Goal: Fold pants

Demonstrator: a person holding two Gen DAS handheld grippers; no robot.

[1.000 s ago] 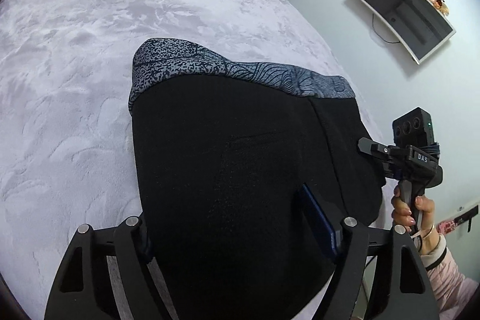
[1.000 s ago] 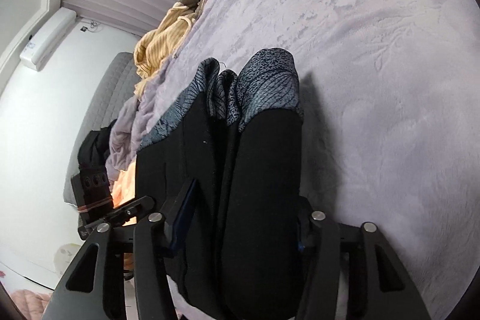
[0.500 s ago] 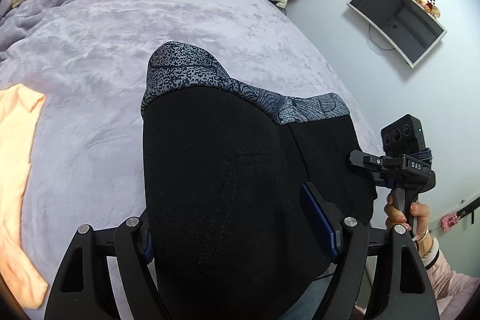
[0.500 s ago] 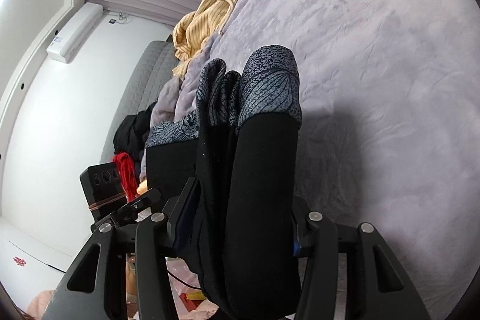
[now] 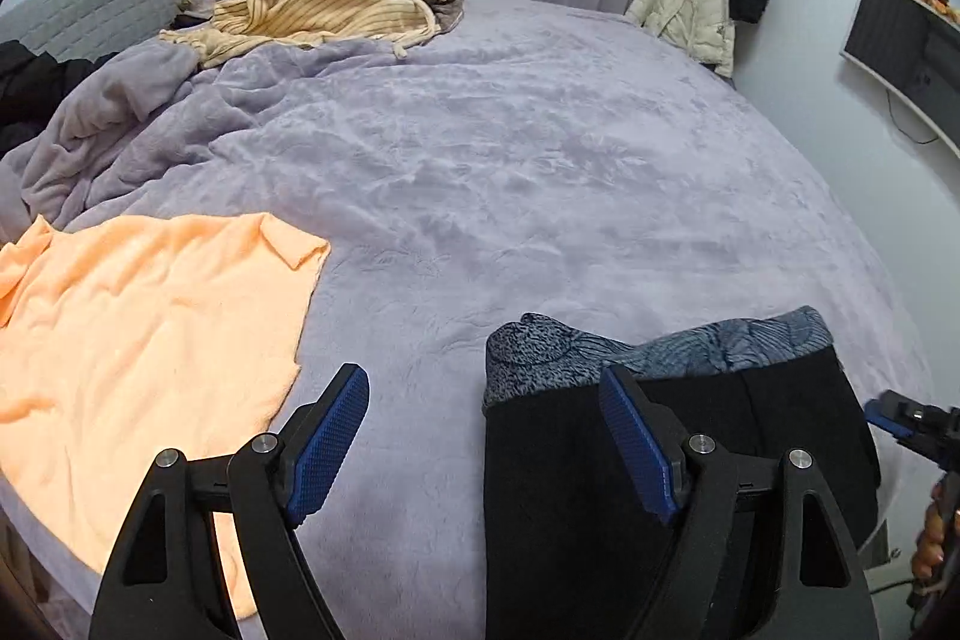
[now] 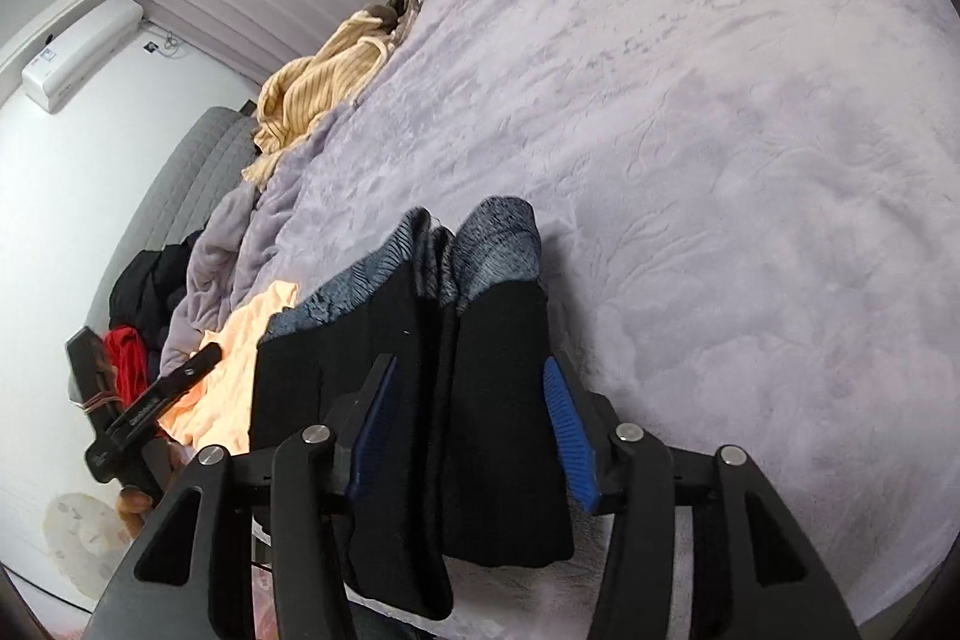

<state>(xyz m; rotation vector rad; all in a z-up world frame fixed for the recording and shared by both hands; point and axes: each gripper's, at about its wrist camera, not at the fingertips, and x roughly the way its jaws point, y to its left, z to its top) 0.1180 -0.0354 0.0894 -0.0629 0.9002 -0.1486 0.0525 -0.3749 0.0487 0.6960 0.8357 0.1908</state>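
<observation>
The folded black pants point(image 5: 540, 490) with a grey patterned waistband lie at the near right of the purple bed point(image 5: 540, 160). My left gripper point(image 5: 480, 376) is open over bare blanket with nothing between its fingers. The pants sit just right of it, behind its right finger. In the right wrist view the pants point(image 6: 492, 370) fill the gap of my right gripper point(image 6: 469, 363). Its jaws are closing on the bundle, and cloth hangs down over its crossbar. That gripper's tip point(image 5: 894, 415) shows at the pants' right edge. The left gripper point(image 6: 180, 382) stands beyond their far side.
An orange shirt point(image 5: 138, 328) is spread on the bed to the left. A striped beige garment point(image 5: 324, 4) and a bunched blanket point(image 5: 120, 118) lie at the far left. A white jacket point(image 5: 690, 10) hangs at the back, and a monitor point(image 5: 900, 40) is on the right wall.
The pants were between my left jaws; now that gripper is off them, swung left and tilted up. The right gripper has kept the pants between its jaws, and its blue pads now show.
</observation>
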